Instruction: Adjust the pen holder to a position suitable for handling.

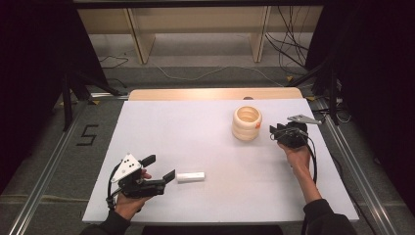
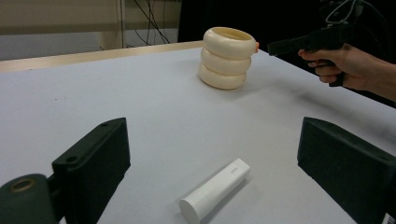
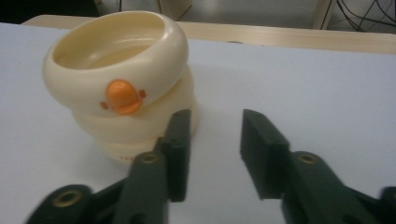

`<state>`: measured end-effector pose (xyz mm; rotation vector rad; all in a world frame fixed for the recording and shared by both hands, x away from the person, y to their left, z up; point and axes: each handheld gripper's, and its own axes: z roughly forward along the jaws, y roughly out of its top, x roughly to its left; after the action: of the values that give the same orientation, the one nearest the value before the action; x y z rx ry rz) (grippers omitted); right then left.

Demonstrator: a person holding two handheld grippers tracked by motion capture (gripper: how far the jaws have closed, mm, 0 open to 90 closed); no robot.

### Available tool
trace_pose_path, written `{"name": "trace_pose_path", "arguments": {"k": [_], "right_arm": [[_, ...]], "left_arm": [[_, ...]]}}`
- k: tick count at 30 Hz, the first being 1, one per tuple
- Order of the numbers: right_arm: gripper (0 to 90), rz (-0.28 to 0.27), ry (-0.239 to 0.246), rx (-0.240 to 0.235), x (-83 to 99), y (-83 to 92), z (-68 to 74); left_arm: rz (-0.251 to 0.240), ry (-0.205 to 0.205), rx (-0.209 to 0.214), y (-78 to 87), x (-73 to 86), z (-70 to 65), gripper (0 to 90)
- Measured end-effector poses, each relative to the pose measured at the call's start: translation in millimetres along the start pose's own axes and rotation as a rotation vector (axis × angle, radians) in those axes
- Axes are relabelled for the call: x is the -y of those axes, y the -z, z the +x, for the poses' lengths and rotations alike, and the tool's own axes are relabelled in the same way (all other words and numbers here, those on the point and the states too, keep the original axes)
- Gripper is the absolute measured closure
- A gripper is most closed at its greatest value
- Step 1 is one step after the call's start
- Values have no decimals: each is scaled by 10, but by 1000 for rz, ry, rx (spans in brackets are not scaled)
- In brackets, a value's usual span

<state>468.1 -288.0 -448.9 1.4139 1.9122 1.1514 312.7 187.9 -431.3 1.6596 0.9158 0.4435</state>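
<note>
A cream cup made of three stacked rings (image 1: 247, 123) stands upright right of the table's middle; an orange beak-like knob (image 3: 121, 96) sticks out of its top ring. A white tube (image 1: 190, 176) lies flat near the front. My left gripper (image 1: 159, 169) is open, its jaws spread wide just left of the white tube (image 2: 215, 188), not touching it. My right gripper (image 1: 275, 131) is open a little way, close to the cream cup (image 3: 122, 82) on its right side; its left jaw is next to the cup's lower rings, with nothing between the jaws.
The white tabletop (image 1: 195, 127) ends in a wooden strip (image 1: 215, 93) at the far side. Metal rails (image 1: 44, 161) run along both sides on the floor, with cables (image 1: 288, 44) and shelf legs (image 1: 139, 34) beyond.
</note>
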Motion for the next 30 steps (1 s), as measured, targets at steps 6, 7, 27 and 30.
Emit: {"name": "trace_pose_path", "arguments": {"k": [6, 7, 27, 30], "right_arm": [[896, 3, 7, 0, -57, -165, -14], [898, 6, 0, -3, -68, -182, -13], [900, 69, -53, -18, -103, -541, -35], [900, 69, -49, -28, -118, -563, 0]], "left_arm": [[1, 0, 1, 0, -1, 0, 87], [1, 0, 1, 0, -1, 0, 87], [2, 7, -6, 1, -2, 10, 87], [2, 8, -8, 1, -1, 14, 87]]}}
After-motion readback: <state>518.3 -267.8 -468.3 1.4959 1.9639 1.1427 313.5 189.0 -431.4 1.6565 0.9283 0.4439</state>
